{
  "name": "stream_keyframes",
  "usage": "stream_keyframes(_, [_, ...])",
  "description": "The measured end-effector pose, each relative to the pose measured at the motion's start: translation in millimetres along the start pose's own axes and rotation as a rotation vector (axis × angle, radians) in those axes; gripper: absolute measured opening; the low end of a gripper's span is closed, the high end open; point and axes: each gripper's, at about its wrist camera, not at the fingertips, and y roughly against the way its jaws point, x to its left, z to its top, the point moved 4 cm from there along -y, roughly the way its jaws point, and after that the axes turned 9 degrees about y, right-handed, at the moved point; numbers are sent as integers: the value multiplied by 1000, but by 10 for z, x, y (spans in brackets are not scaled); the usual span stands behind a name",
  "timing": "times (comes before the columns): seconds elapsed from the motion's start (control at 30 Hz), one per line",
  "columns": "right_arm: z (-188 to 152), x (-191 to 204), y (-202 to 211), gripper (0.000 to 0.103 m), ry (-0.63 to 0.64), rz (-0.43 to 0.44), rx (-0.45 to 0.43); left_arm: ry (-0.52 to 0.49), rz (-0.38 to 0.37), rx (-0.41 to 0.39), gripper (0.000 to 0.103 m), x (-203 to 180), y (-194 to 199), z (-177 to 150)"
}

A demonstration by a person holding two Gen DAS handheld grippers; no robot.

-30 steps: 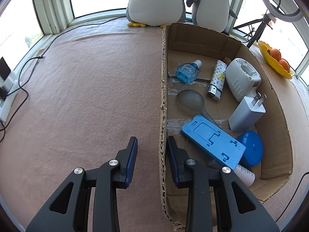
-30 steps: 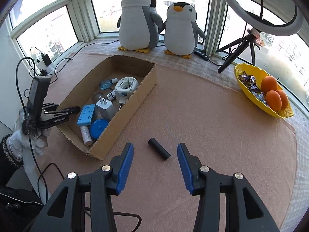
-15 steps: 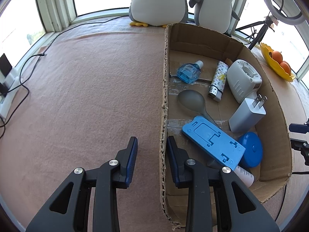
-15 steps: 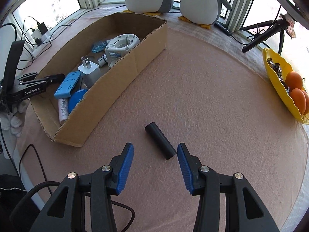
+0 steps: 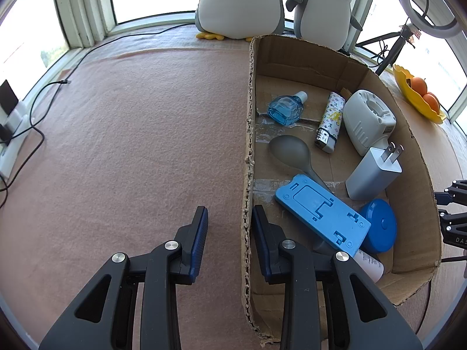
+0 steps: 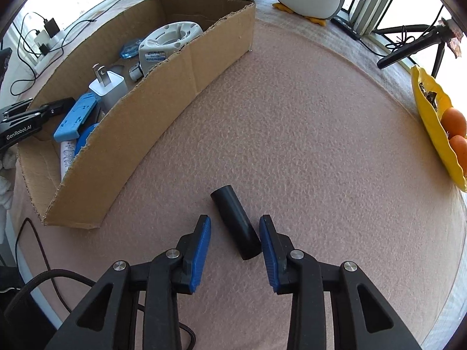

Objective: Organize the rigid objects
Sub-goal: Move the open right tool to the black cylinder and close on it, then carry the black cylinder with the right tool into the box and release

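Right gripper (image 6: 235,232) fingers closing around black cylinder (image 6: 235,224) at lower center, not yet pressing; left gripper (image 5: 230,230) fingers straddling cardboard box (image 5: 247,157) wall, seemingly clenched on it.

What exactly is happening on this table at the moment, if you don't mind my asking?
A person is tidying loose items into a cardboard box. The right claw is low over a black cylinder lying on the pink cloth, its jaws closing around it but not yet pressing. The left claw straddles the box's near wall, steadying it. A charger, blue stand and spoon are already inside.
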Motion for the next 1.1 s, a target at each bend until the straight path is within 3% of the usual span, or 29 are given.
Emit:
stream_keyframes(0.23, [-10, 58, -7, 15, -16, 12, 0, 1, -1, 0, 30, 3, 0, -2])
stream_keyframes(0.53, [-89, 97, 43, 15, -88, 30, -26, 1, -1, 0, 30, 3, 0, -3])
stream_keyframes(0.77, [-24, 6, 377, 15, -213, 84, -144, -1, 2, -2, 30, -4, 2, -4])
stream_keyframes(1.1, [357, 246, 805, 15, -187, 105, -256, -3, 4, -2, 30, -15, 4, -5])
